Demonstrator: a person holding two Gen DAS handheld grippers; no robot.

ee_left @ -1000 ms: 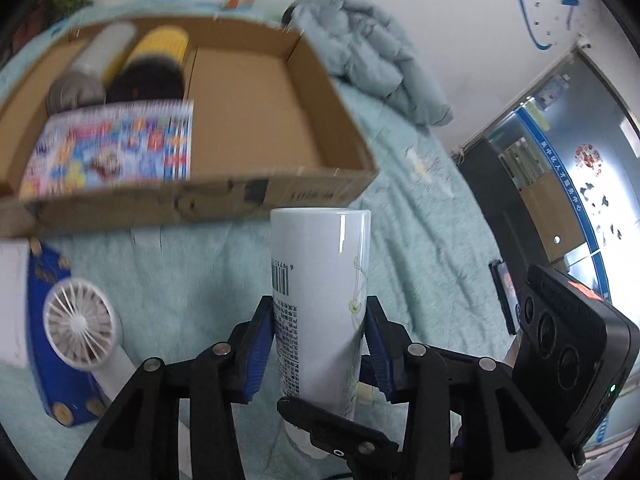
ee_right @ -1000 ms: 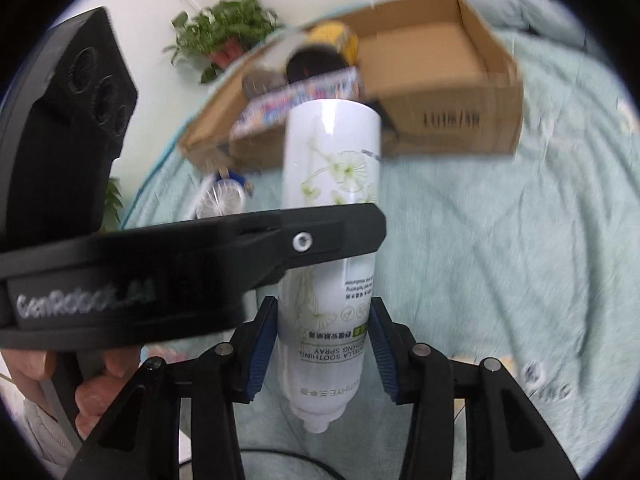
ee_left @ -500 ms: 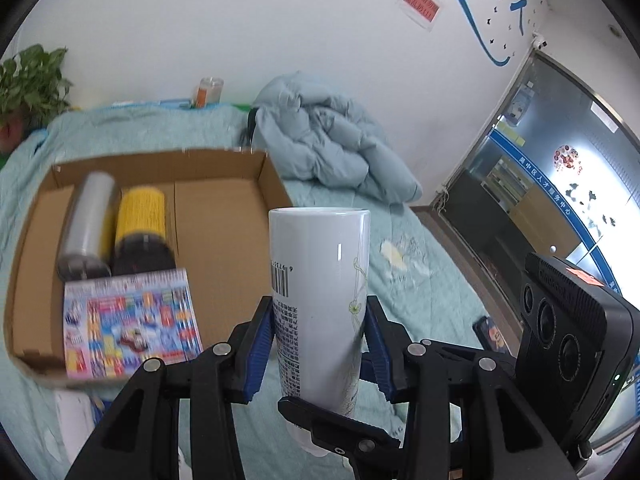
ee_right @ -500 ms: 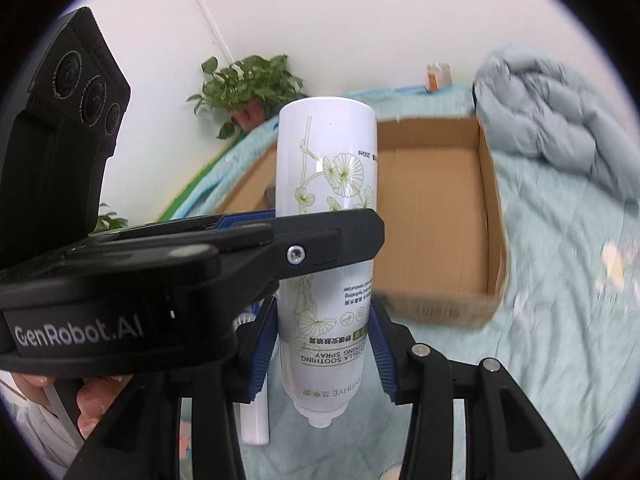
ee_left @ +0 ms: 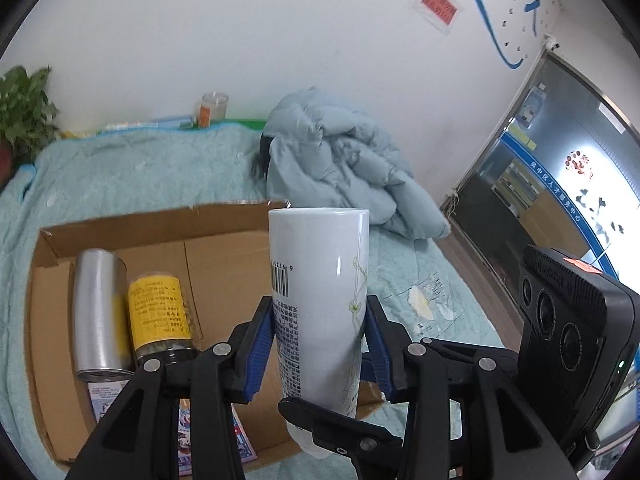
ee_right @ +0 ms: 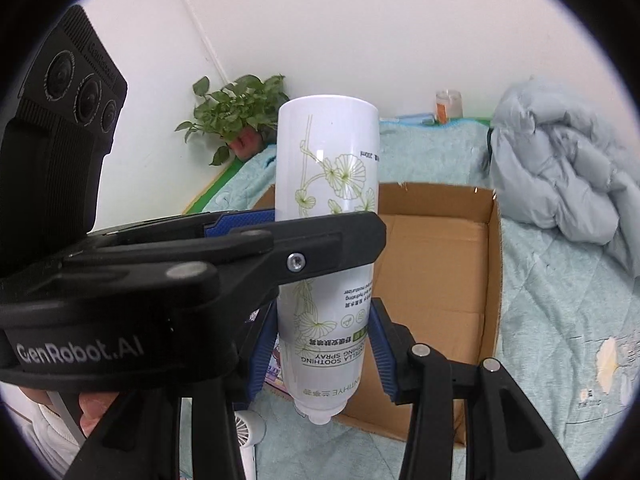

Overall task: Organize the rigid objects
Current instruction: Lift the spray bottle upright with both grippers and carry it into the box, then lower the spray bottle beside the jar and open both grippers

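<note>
Two grippers clamp one tall white cylindrical spray bottle [ee_left: 318, 300] at once, its cap end pointing down toward the cameras and its flat base raised. In the left wrist view the left gripper [ee_left: 319, 344] has its blue-padded fingers [ee_left: 258, 346] pressed on either side of the bottle's barcode face, low in the centre of the frame, while a black finger of the other tool crosses beneath it at the bottom. In the right wrist view the right gripper [ee_right: 323, 354] squeezes the same bottle near its cap, where green leaf drawings and upside-down lettering show, and the black body of the left tool reaches in from the left edge to grip it higher up; part of a hand [ee_right: 94, 404] shows at the lower left. Behind the bottle, in the middle of both frames, an open brown cardboard box [ee_left: 224, 240] lies on a pale teal quilted bedspread [ee_left: 132, 176]. Inside the box at left lie a silver metal can [ee_left: 100, 312], a yellow-labelled dark jar [ee_left: 162, 320] just beside it, and a colourful printed booklet [ee_left: 208, 440] nearer the camera. A small white handheld fan [ee_right: 250, 434] lies on the bedspread at the bottom of the right view. A crumpled grey-blue padded jacket [ee_left: 340, 168] sits at centre right beyond the box, a green potted plant [ee_right: 236, 116] stands by the white wall, and an orange-labelled clear jar [ee_left: 214, 108] rests at the bed's far edge.
</note>
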